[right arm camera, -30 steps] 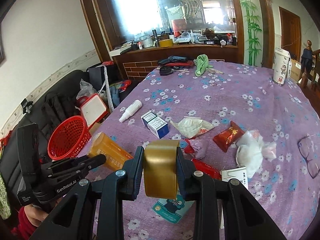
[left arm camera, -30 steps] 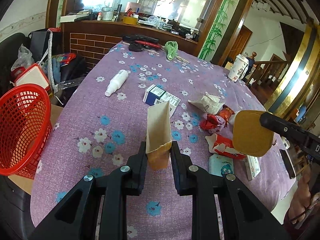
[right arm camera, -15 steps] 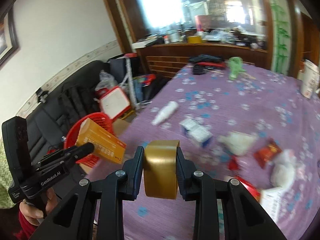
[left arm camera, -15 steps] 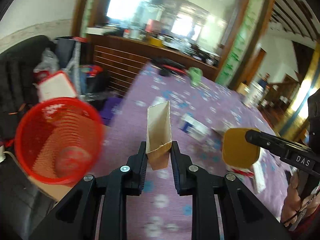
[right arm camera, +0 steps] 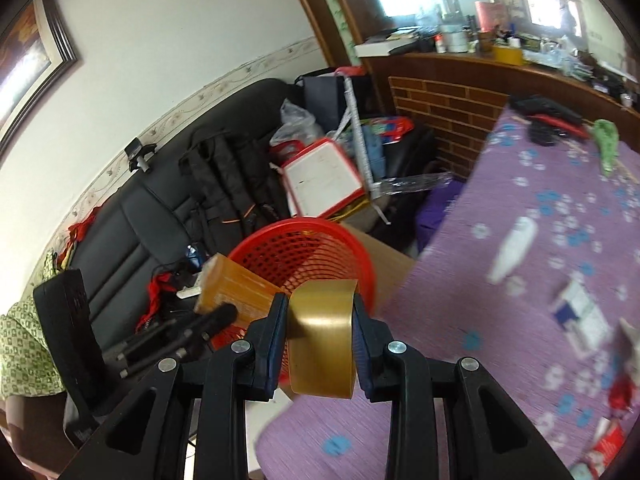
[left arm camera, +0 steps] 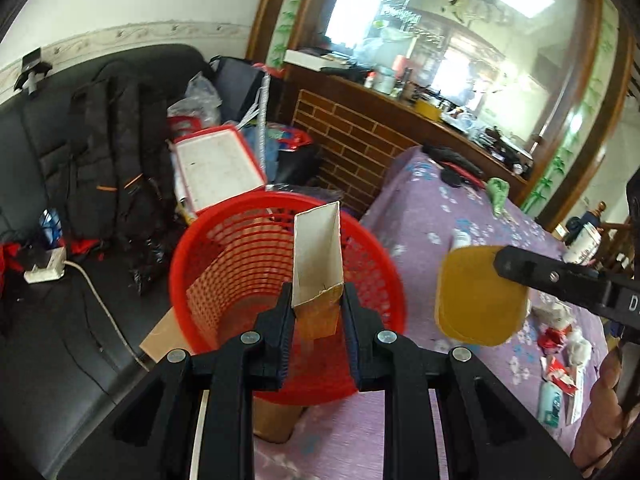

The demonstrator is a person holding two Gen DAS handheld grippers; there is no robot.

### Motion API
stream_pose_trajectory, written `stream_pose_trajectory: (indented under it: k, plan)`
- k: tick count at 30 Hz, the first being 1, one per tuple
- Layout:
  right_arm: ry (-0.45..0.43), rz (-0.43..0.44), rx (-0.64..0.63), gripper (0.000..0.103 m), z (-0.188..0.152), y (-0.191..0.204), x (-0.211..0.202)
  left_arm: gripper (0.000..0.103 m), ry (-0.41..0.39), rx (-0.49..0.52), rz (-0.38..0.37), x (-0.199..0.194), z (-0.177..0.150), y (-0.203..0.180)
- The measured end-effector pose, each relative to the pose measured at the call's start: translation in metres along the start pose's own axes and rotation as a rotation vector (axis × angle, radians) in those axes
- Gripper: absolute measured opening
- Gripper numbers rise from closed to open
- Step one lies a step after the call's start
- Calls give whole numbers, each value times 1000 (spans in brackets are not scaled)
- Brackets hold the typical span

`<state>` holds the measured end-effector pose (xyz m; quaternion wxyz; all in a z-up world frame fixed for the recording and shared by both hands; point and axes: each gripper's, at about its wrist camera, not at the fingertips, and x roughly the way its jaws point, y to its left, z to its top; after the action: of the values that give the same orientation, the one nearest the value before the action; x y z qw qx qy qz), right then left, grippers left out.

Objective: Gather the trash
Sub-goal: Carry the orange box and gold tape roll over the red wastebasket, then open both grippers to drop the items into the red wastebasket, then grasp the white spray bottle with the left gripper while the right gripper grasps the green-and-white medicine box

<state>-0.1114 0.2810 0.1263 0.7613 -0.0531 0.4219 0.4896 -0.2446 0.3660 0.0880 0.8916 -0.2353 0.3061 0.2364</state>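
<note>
Orange carton [left arm camera: 318, 280], long axis pointing away over the red basket [left arm camera: 224, 256], clamped in the left tool [left arm camera: 316, 312]; right tool [right arm camera: 320, 320] grips gold box [right arm camera: 322, 344].

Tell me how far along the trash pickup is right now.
Midway. The left gripper holds an open orange carton in front of the red basket; the right gripper holds a gold packet beside it. Neither is dropped yet. Wrappers, a white bottle and a blue-white box remain on the table.
</note>
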Motion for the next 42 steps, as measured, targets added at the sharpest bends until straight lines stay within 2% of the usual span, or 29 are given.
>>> stream_pose_trajectory:
  k: [2,4,6,7,8,13,17,20,23,27,31,35,40,42]
  plan:
    - [11,19,11,35,4,5,16,22,5,-10,6,3,1,6]
    - [21,15,14,55,6,6,27,26,6,-15,7,5,0,6]
    - [8,0,29,58,5,3,28,42,0,-20,-1,3,0,8]
    - [6,6,37,59,3,0,25,54,-9,-22,4,2,0,8]
    - [7,7,39,59,2,-3,23,56,-22,-21,7,-1,-1,8]
    - [-43,-54,40,59,-14,-24,-17,56,-24,-5,-16,-6,-5,-4]
    - [-80,-106,75,61,-43,-58,-63,58,-19,39,-51,-10,-13,-29]
    - [-99,-117,130,61,-65,-87,-94,60,2,86,-84,-8,-24,-58]
    - [-125,-159,185,61,-85,-116,-124,61,45,156,-128,2,-39,-96]
    - [-138,-217,234,61,-101,-149,-149,61,100,225,-150,18,-52,-139]
    - [-88,-236,242,61,-98,-173,-149,61,121,279,-157,26,-52,-172]
    - [-42,-246,225,61,-76,-193,-137,62,131,320,-142,34,-41,-195]
    - [55,-272,176,61,-40,-210,-94,64,168,311,-141,56,-17,-207]
    - [81,-291,141,61,-32,-214,-76,64,193,302,-116,72,-5,-208]
